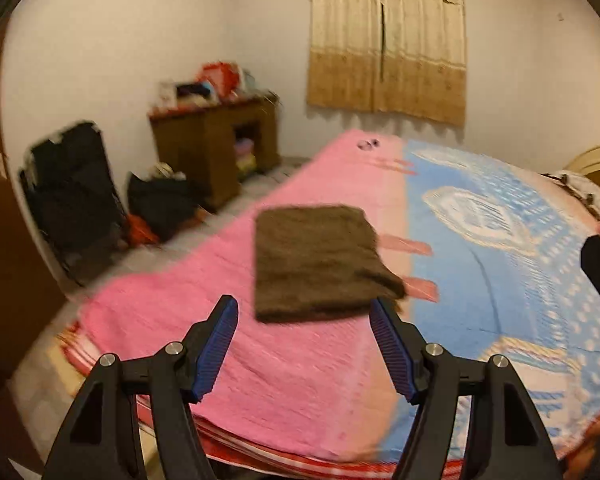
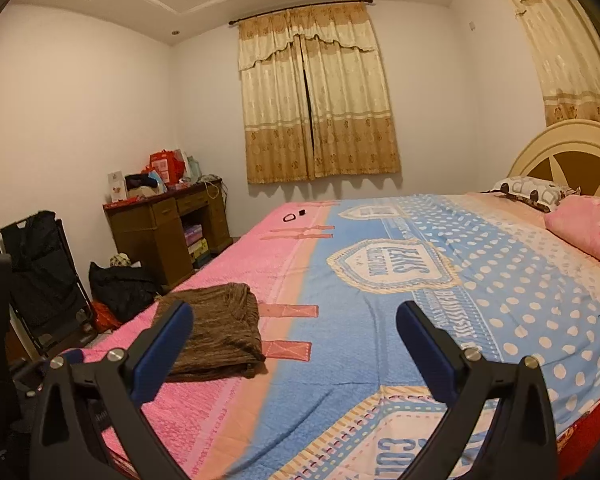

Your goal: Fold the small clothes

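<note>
Bedroom with a bed (image 2: 380,320) spread with a pink-and-blue blanket, a brown desk (image 2: 168,224) by the far wall and curtains (image 2: 316,100) drawn over the window. A brown garment (image 1: 320,264), already folded into a compact rectangle, is laid flat on the pink part of the blanket, near the bed's left edge and just beside the seam where pink meets blue; this placement is judged to keep it within reach of both tools. The left gripper (image 1: 302,316) is held above the near edge of the bed with its jaws spread wide and nothing between them, pointed at the garment. The right gripper (image 2: 294,316) is likewise held wide and empty, over the blue part, to the right of the garment. Motion blur in the left wrist view leaves the fold layers uncertain; folding appears finished or nearly so.
</note>
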Motion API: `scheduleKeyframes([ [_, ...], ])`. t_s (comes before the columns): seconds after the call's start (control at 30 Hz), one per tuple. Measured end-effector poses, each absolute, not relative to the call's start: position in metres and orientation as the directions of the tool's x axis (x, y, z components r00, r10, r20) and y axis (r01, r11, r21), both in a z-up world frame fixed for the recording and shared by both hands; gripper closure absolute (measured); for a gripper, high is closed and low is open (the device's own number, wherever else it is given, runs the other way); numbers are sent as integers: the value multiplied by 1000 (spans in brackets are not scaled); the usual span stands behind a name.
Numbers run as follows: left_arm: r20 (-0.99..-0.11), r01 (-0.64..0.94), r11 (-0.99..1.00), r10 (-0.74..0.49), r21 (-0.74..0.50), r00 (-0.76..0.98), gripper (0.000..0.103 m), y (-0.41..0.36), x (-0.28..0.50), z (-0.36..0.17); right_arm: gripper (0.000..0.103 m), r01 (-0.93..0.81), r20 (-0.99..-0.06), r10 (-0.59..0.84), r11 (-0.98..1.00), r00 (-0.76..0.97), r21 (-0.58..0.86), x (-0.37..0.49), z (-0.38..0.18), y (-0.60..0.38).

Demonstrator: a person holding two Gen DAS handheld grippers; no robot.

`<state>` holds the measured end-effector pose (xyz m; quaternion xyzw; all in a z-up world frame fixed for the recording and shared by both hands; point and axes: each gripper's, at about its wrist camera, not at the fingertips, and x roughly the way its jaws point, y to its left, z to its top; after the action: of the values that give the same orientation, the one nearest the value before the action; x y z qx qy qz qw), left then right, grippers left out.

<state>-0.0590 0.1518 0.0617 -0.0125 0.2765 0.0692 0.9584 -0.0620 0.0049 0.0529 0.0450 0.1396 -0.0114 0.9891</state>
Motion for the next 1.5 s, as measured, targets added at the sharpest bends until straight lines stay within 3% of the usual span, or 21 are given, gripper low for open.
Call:
scheduleKeyframes([
  [0.13, -457, -202, 978, 199, 43, 867, 29, 162, -68, 77, 0, -2, -255, 24, 996, 967, 87, -62, 65, 16],
  [0.2, -418, -228, 972, 228, 52, 879, 14, 166, -74, 83, 0, -22, -248, 41, 997, 968, 77, -61, 70, 23],
  [0.33, -358, -257, 963, 268, 78, 895, 13, 168, -81, 93, 0, -58, -221, 71, 996, 973, 65, -66, 76, 34],
  [1.5, -438, -207, 974, 227, 94, 870, 12, 163, -72, 89, 0, -37, -250, 59, 995, 967, 91, -67, 66, 30],
])
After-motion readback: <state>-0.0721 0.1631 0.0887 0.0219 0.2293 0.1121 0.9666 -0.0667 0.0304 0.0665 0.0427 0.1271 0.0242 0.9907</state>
